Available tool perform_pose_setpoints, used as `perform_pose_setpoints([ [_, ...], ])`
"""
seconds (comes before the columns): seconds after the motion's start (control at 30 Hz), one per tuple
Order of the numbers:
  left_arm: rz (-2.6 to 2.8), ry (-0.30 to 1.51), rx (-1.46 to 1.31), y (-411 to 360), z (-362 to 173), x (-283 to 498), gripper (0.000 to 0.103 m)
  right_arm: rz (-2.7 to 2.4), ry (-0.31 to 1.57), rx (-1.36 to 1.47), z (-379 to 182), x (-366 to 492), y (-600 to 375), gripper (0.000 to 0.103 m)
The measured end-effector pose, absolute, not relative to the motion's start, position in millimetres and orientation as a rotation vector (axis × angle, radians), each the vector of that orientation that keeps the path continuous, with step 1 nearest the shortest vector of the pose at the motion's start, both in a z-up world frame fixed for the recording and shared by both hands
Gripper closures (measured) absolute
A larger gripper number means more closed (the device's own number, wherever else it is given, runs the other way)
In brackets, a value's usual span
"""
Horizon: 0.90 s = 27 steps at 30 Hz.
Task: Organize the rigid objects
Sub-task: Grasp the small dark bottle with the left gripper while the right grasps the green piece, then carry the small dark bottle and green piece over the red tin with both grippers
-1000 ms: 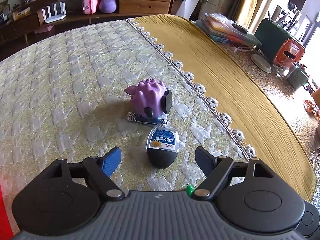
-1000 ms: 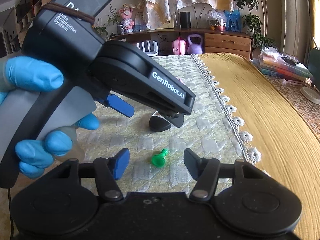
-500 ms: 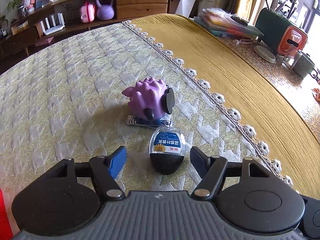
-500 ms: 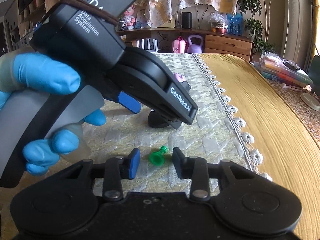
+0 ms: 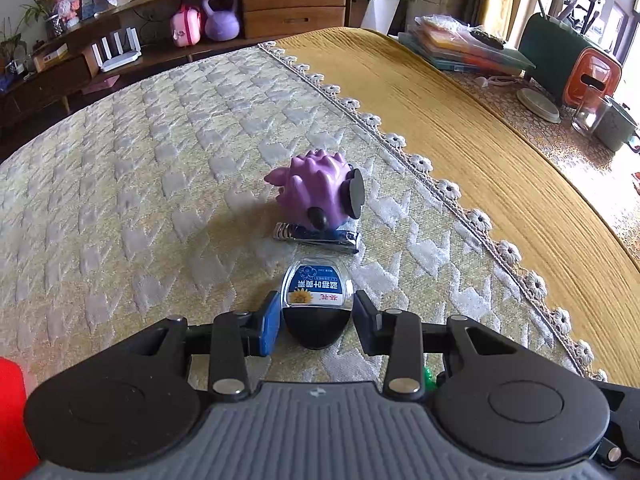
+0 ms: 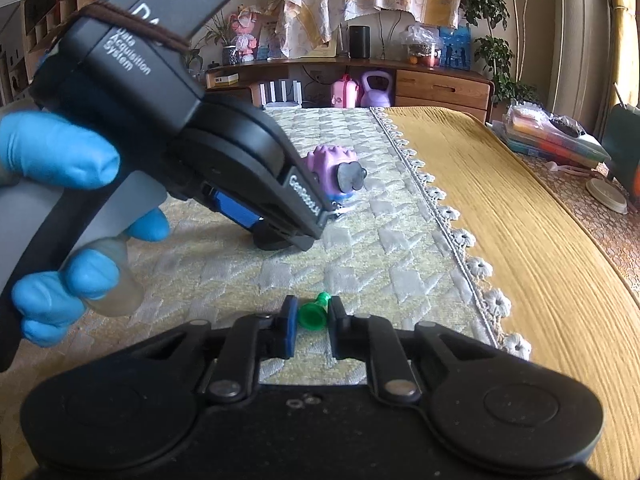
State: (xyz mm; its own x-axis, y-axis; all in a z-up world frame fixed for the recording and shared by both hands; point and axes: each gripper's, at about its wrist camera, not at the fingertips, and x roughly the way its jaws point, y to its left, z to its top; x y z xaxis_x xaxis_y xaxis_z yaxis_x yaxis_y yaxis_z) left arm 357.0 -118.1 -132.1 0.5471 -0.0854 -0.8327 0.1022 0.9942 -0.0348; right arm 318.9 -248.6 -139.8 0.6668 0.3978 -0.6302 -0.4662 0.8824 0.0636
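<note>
A small clear bottle with a blue label and black cap point(image 5: 317, 304) lies on the quilted cloth. My left gripper point(image 5: 316, 320) has its two fingers closed against the bottle's sides. Just beyond lie a nail clipper point(image 5: 316, 237) and a purple spiky toy point(image 5: 316, 194). In the right wrist view my right gripper point(image 6: 312, 322) is shut on a small green pin-shaped piece point(image 6: 313, 312) on the cloth. The left gripper's body point(image 6: 224, 160), held by a blue-gloved hand, fills the left of that view; the purple toy point(image 6: 332, 168) shows behind it.
A yellow cloth point(image 5: 480, 152) covers the table to the right of a lace border point(image 5: 448, 188). Stacked folders point(image 5: 460, 52), a lid and jars stand at the far right. A low wooden shelf point(image 5: 292, 4) with a purple kettlebell stands behind the table.
Both grippers moved forward and closed: the left one's fingers came in on the bottle, the right one's fingers came in on the green piece.
</note>
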Motion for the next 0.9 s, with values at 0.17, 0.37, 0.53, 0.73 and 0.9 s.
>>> perform_pose_setpoints([
  [0.17, -0.103, 0.989, 0.007, -108.8, -125.9, 342.5, 0.065, 0.481, 0.698, -0.08, -134.9, 314.6, -253.6, 0.088],
  [0.37, -0.085, 1.002, -0.019, -94.2, -116.6, 319.4, 0.065, 0.48, 0.705, -0.051, -124.4, 302.8, -256.3, 0.088],
  [0.53, -0.067, 1.003, -0.039, -81.9, -103.3, 298.2, 0.065, 0.501, 0.684, -0.055, -109.5, 286.9, -252.8, 0.088],
  [0.73, -0.046, 0.979, -0.047, -64.5, -84.1, 272.0, 0.065, 0.53, 0.658, -0.062, -91.7, 267.3, -245.4, 0.088],
  [0.9, -0.033, 0.962, -0.073, -46.9, -67.5, 248.1, 0.065, 0.559, 0.641, -0.065, -76.3, 250.7, -234.8, 0.088],
])
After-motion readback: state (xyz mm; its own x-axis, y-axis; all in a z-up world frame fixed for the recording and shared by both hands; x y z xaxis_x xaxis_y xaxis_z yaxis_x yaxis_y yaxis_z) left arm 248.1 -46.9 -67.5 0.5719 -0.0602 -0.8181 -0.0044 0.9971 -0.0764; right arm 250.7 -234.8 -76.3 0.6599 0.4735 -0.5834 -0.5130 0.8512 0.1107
